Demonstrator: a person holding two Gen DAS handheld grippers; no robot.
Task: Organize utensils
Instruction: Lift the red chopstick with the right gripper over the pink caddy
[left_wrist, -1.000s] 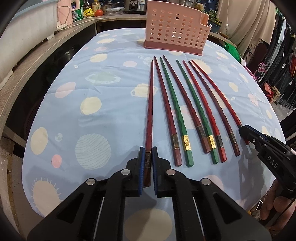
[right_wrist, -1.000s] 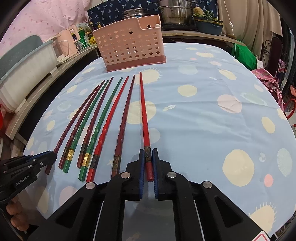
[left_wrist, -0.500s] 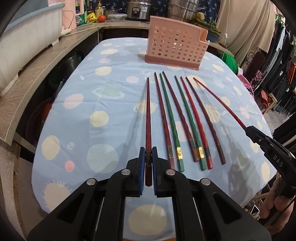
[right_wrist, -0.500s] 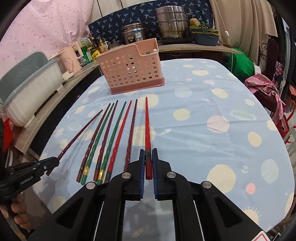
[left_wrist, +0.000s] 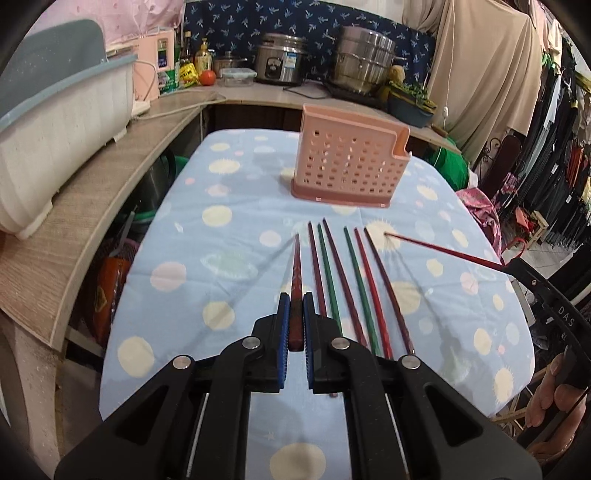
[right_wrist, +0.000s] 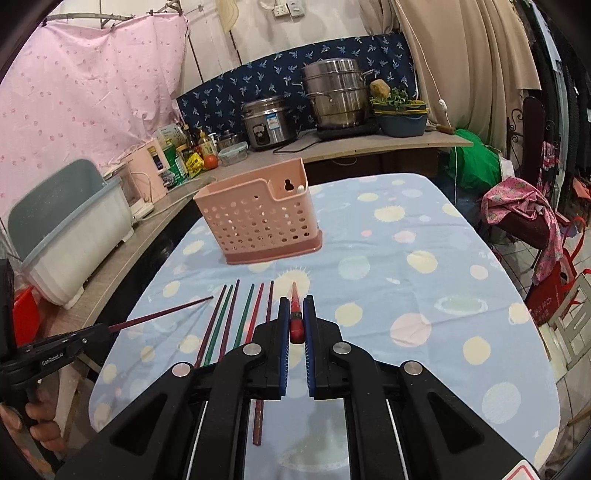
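Observation:
My left gripper (left_wrist: 294, 301) is shut on a dark red chopstick (left_wrist: 295, 273) and holds it in the air above the table, tip forward. My right gripper (right_wrist: 294, 304) is shut on a bright red chopstick (right_wrist: 295, 308), also lifted; it shows at the right of the left wrist view (left_wrist: 443, 249). Several red and green chopsticks (left_wrist: 349, 280) lie in a row on the blue spotted tablecloth (left_wrist: 229, 258). The pink perforated utensil holder (left_wrist: 349, 168) stands upright beyond them, also in the right wrist view (right_wrist: 258, 221).
A wooden counter (left_wrist: 74, 206) runs along the left with a white and grey dish bin (left_wrist: 55, 125). Pots and a rice cooker (right_wrist: 267, 123) stand on the back counter. Clothes and a chair (left_wrist: 517, 192) are on the right of the table.
Both grippers have risen from the table, each lifting its chopstick out of the row. The view now takes in the holder and the back counter.

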